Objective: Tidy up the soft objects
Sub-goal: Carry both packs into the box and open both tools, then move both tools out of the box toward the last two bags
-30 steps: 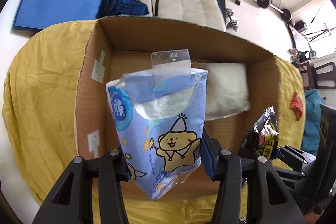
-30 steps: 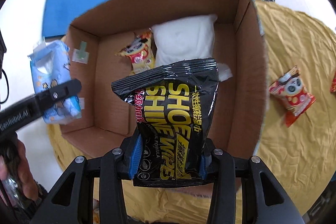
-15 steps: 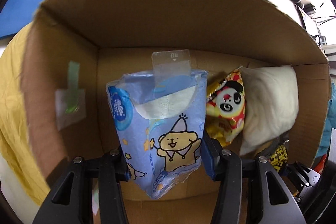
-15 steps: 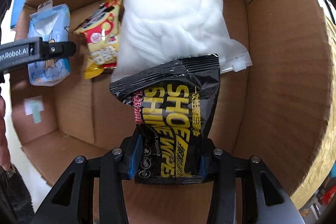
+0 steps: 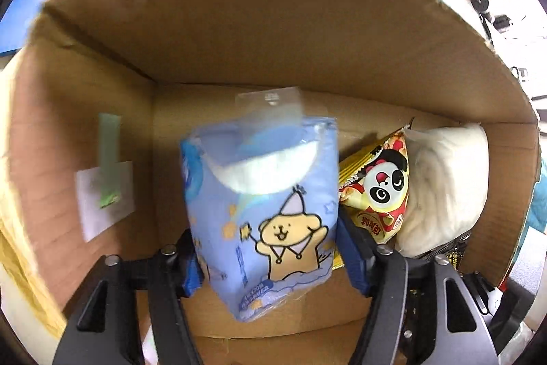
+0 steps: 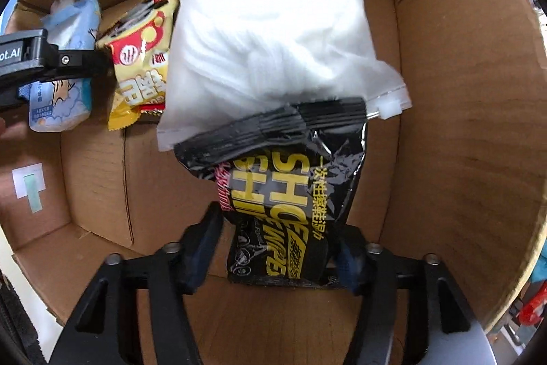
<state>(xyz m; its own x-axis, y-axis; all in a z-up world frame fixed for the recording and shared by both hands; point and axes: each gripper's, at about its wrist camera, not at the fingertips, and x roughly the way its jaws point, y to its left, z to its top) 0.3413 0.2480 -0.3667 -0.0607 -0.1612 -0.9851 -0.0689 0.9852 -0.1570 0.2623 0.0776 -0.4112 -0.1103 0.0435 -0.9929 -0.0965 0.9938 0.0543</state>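
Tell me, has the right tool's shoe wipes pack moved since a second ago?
Yes. The shoe wipes pack has gone down into the cardboard box, from above its rim to beside the white bag, with the right tool now open.

Both grippers are reaching down inside the cardboard box (image 6: 461,125). The left gripper (image 5: 266,257) has its blue-padded fingers clamped on the lower part of a blue tissue pack (image 5: 263,207), which it holds upright. On the right gripper (image 6: 277,248) the fingers look spread wider. The black shoe wipes pouch (image 6: 290,194) touches the right finger, with a gap at the left one.
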